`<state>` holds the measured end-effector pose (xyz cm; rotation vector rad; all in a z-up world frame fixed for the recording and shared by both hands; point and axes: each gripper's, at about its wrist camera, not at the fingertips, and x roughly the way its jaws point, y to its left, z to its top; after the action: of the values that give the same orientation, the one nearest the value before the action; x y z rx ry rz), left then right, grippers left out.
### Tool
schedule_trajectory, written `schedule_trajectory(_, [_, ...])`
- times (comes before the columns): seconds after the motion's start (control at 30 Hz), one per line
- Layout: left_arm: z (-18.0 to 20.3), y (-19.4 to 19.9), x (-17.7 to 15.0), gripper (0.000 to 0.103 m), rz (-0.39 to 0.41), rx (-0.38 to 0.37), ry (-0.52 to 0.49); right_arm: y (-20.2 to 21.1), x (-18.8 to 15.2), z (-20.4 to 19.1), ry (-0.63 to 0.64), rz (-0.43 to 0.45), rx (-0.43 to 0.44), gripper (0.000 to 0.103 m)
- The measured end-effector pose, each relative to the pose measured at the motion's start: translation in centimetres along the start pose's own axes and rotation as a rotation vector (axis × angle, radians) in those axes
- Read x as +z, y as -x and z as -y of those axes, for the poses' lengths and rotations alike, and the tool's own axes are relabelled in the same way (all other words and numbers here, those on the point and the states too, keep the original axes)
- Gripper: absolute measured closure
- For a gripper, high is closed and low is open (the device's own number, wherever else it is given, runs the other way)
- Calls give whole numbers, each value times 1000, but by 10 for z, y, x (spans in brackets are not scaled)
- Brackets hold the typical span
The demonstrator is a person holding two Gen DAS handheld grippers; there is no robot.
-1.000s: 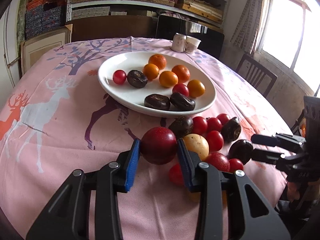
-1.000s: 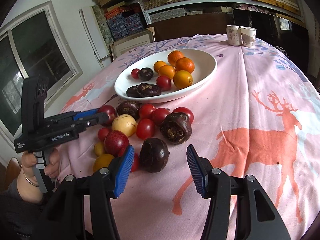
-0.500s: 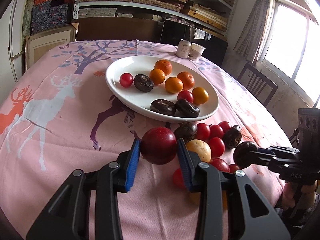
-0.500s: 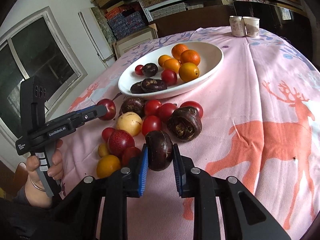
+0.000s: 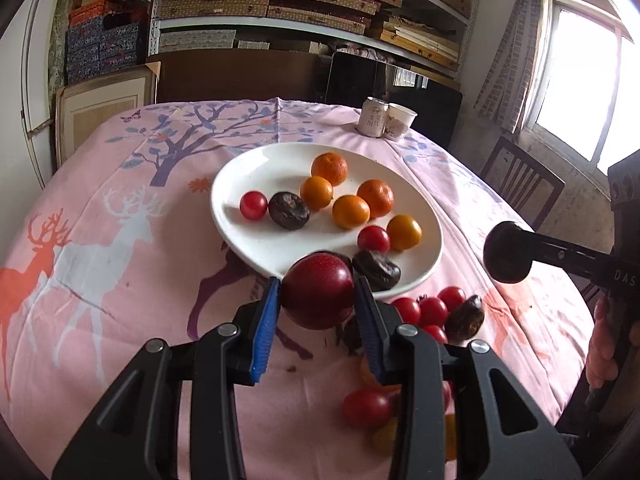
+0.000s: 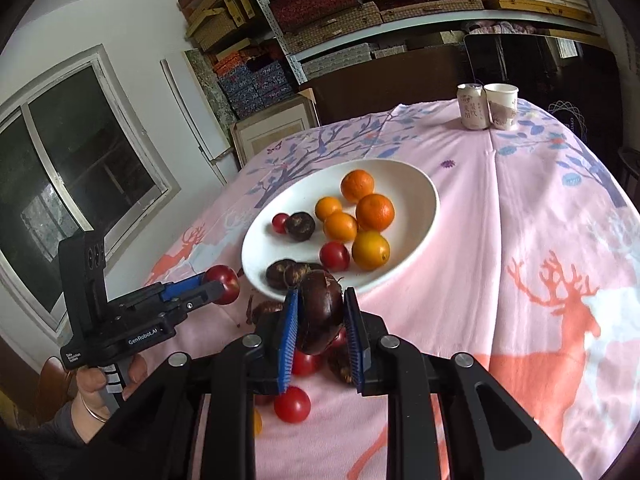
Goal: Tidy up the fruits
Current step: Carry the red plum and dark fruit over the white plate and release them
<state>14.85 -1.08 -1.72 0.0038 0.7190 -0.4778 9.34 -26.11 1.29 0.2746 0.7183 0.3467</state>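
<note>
Your left tongs [image 5: 318,296] are clamped on a dark red plum [image 5: 318,296], blue pads pressed against both its sides, and the fruit hangs above the tablecloth [image 5: 120,280] just short of the near rim of the white plate [image 5: 248,248]. Your right tongs [image 6: 319,312] grip a dark purple passion fruit [image 6: 320,312] the same way, lifted clear of the cloth and close to the plate's near edge; from the left camera that fruit [image 5: 506,252] shows as a dark ball at the tip of the black fingers, off to the right of the plate. On the plate: five oranges, the farthest [image 5: 329,168] near the back, two cherry tomatoes [image 5: 253,205], and three dark passion fruits, one [image 5: 288,211] just beside the left tomato, one at the near rim and one mostly hidden behind the plum. Loose fruit on the cloth below your tongs: a cluster of red tomatoes [image 5: 430,311] and one dark fruit [image 5: 464,318] touching it, one more tomato [image 5: 366,408] nearer you, plus yellow-orange pieces partly hidden by the fingers. A can [image 6: 472,106] and a paper cup [image 6: 500,106] stand touching at the far edge of the table.
</note>
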Motion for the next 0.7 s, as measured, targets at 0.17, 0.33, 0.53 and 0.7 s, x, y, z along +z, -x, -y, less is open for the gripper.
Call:
schedule_trajectory(0.17, [0, -25, 32, 66, -4, 40, -13, -38, 42, -12, 28, -6, -13, 80])
schedule_trajectory(0.33, [-4, -55, 46, 65, -59, 63, -8, -78, 64, -16, 21, -20, -8, 78])
schedule_trajectory(0.53, [-9, -44, 41, 41, -25, 89, 2, -71, 59, -17, 10, -7, -14, 66])
schedule_trajectory(0.7, [-5, -9, 11, 38, -28, 58, -34, -41, 20, -8, -8, -36, -33, 63])
